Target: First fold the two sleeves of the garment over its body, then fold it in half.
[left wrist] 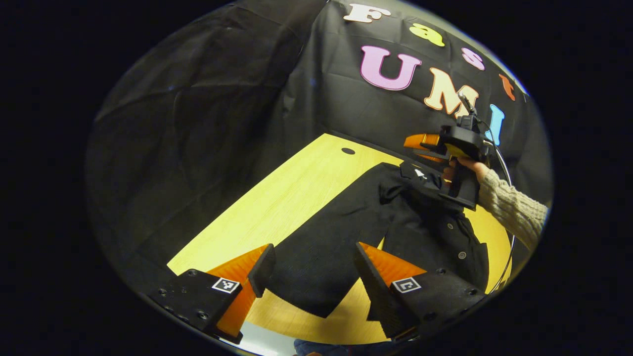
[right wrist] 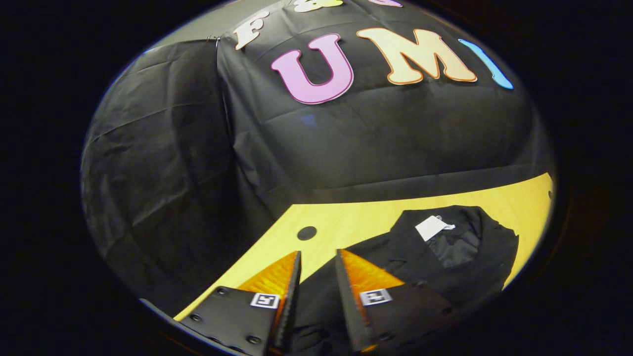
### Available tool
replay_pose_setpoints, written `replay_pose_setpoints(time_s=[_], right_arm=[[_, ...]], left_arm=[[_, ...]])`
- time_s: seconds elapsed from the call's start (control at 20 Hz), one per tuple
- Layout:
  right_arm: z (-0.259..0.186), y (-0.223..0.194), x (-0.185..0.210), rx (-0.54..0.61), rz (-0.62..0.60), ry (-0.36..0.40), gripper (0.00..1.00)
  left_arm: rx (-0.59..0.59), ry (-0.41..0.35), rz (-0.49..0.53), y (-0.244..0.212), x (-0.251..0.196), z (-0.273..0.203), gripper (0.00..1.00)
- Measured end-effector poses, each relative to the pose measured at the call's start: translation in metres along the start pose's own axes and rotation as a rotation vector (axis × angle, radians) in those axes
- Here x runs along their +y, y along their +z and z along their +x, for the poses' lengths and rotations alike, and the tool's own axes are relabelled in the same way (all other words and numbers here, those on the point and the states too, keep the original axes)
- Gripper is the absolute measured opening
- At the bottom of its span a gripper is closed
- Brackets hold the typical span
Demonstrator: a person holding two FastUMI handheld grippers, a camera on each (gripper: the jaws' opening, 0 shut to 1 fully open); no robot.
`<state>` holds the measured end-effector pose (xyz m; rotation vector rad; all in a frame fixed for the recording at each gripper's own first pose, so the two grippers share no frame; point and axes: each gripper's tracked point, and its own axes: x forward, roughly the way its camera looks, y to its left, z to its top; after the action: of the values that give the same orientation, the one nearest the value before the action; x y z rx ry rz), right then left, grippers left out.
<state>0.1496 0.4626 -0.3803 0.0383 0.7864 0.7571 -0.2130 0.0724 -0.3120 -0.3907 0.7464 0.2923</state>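
Both sleeves' outlines lost in black garment (left wrist: 395, 222), hem hidden by left gripper (left wrist: 311, 272).

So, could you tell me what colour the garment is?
Black garment, clearest in the left gripper view.

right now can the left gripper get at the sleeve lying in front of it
Probably yes. The left gripper is open, and the sleeve of the black garment lies flat on the table between its fingers. Nothing covers it; the right gripper is away by the collar.
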Motion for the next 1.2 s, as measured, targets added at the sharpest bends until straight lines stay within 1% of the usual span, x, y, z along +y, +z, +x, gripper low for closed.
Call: replay_pose_setpoints(time_s=[0.1,0.15,0.2,0.25,0.35,0.4,0.45,0.5,0.55,0.6,0.7,0.85,0.9,1.1,1.15,1.2], right_arm=[[-0.006,0.004,-0.002,0.006,-0.024,-0.012,0.80],[-0.017,0.010,-0.002,-0.010,-0.054,-0.013,1.00],[-0.027,0.017,-0.002,-0.032,-0.087,-0.020,1.00],[-0.038,0.027,-0.003,-0.056,-0.112,-0.025,0.98],[-0.062,0.044,-0.001,-0.098,-0.123,-0.023,0.97],[-0.076,0.053,-0.004,-0.116,-0.127,-0.036,0.98],[-0.090,0.063,-0.010,-0.141,-0.141,-0.056,0.92],[-0.106,0.074,-0.017,-0.178,-0.163,-0.080,0.98],[-0.123,0.084,-0.025,-0.221,-0.191,-0.109,0.97],[-0.141,0.093,-0.033,-0.258,-0.216,-0.132,0.92],[-0.178,0.098,-0.047,-0.293,-0.249,-0.178,0.93],[-0.237,0.104,-0.069,-0.335,-0.264,-0.248,0.93],[-0.257,0.106,-0.077,-0.354,-0.261,-0.272,0.93],[-0.332,0.115,-0.102,-0.442,-0.216,-0.362,1.00],[-0.348,0.116,-0.110,-0.457,-0.215,-0.392,0.93],[-0.365,0.114,-0.119,-0.466,-0.221,-0.428,0.93]], left_arm=[[0.005,0.003,0.001,-0.004,0.004,-0.002,0.96],[0.007,0.001,0.001,-0.006,0.004,-0.002,0.96],[0.012,-0.002,0.001,-0.007,0.002,0.000,0.96],[0.018,-0.004,0.002,-0.010,0.001,0.001,0.96],[0.041,-0.013,0.012,-0.019,-0.002,0.005,0.96],[0.062,-0.011,0.017,-0.027,-0.001,0.007,0.95],[0.086,-0.007,0.017,-0.034,0.001,0.009,0.96],[0.103,-0.003,0.012,-0.039,0.002,0.010,0.96],[0.110,0.002,0.007,-0.043,0.004,0.010,0.96],[0.113,0.013,0.003,-0.045,0.008,0.010,0.96],[0.123,0.030,0.004,-0.052,0.013,0.013,0.96],[0.162,0.059,0.013,-0.065,0.022,0.016,0.96],[0.157,0.065,0.030,-0.063,0.023,0.015,0.96],[0.167,0.089,0.126,-0.069,0.025,0.015,0.95],[0.176,0.098,0.168,-0.073,0.026,0.016,0.95],[0.180,0.097,0.217,-0.073,0.024,0.015,0.95]])
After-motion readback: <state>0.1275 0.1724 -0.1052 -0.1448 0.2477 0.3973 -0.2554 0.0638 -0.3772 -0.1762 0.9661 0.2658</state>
